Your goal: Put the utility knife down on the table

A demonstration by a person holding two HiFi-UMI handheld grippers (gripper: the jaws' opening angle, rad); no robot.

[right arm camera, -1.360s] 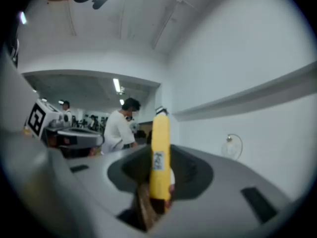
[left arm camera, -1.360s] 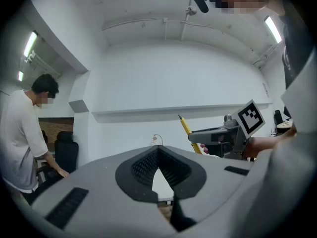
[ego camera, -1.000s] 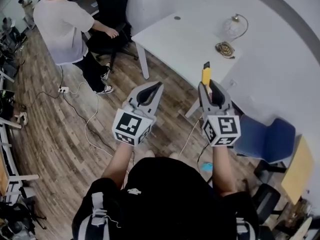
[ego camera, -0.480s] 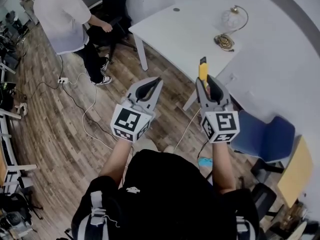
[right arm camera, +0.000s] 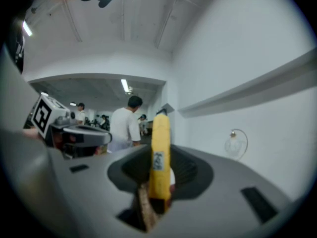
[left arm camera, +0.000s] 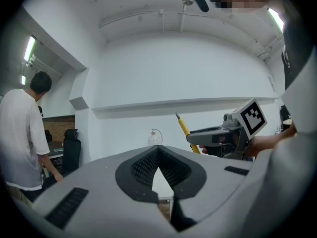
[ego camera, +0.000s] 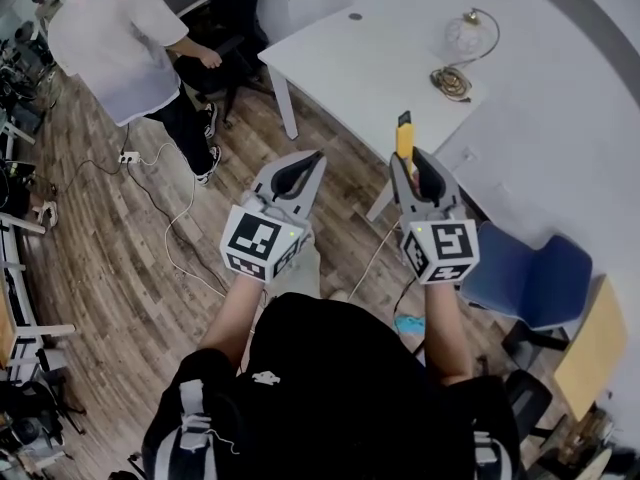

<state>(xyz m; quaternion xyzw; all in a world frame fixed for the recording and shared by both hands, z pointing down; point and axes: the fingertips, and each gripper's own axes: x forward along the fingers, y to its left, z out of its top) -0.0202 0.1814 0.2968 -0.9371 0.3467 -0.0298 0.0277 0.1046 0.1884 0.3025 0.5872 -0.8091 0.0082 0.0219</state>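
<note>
Far left in my head view, a person point(ego camera: 120, 48) in a white shirt stands beside a black chair point(ego camera: 235, 8), well clear of my hands. Loose cables point(ego camera: 170, 223) trail over the wooden floor point(ego camera: 110, 288) between that person and me. The left gripper point(ego camera: 318, 156) is held level over bare floor; its own view shows the jaw tips meeting with only a small gap behind them and nothing in it, so it is closed and empty. Ahead lies the white tabletop point(ego camera: 360, 68), its left corner over a white leg point(ego camera: 288, 118). Most of its surface is bare, with open room from the near edge right back to the wall. The right gripper point(ego camera: 412, 163) is to the right of the left one, the two apart, and it is clamped on the utility knife point(ego camera: 404, 136). The yellow body stands between the pads and pokes out past the tips toward the tabletop. From above the knife's tip looks to be about at the tabletop's near edge, though I cannot tell whether it is over the surface or just short of it; it is in the air, touching nothing else. Farther right, a glass-globe lamp point(ego camera: 462, 36) sits close to the tabletop's right edge by the white wall point(ego camera: 560, 118). A blue chair point(ego camera: 525, 278) stands on the floor just right of my right hand, leaving little room on that side.
</note>
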